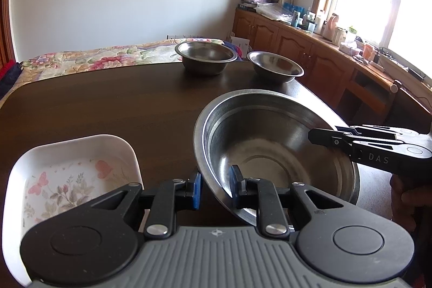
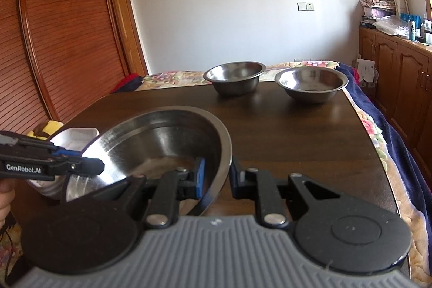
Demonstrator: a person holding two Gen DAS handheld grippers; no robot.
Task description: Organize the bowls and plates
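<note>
While its blue pads straddle the rim, the left gripper (image 1: 214, 186) clamps the large steel bowl (image 1: 270, 142) above the dark table (image 1: 108, 104), beside a floral dish (image 1: 67, 180). From the right wrist, the right gripper (image 2: 217, 177) pinches the opposite rim; two smaller bowls (image 2: 234, 77) sit far back.

silver steel bowl (image 1: 270, 147); white floral dish (image 1: 70, 174); dark brown table (image 1: 108, 104)

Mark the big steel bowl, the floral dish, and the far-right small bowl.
big steel bowl (image 1: 270, 153), left wrist view, inner wall.
floral dish (image 1: 67, 180), left wrist view, patterned floor.
far-right small bowl (image 2: 311, 84), right wrist view, inside.
</note>
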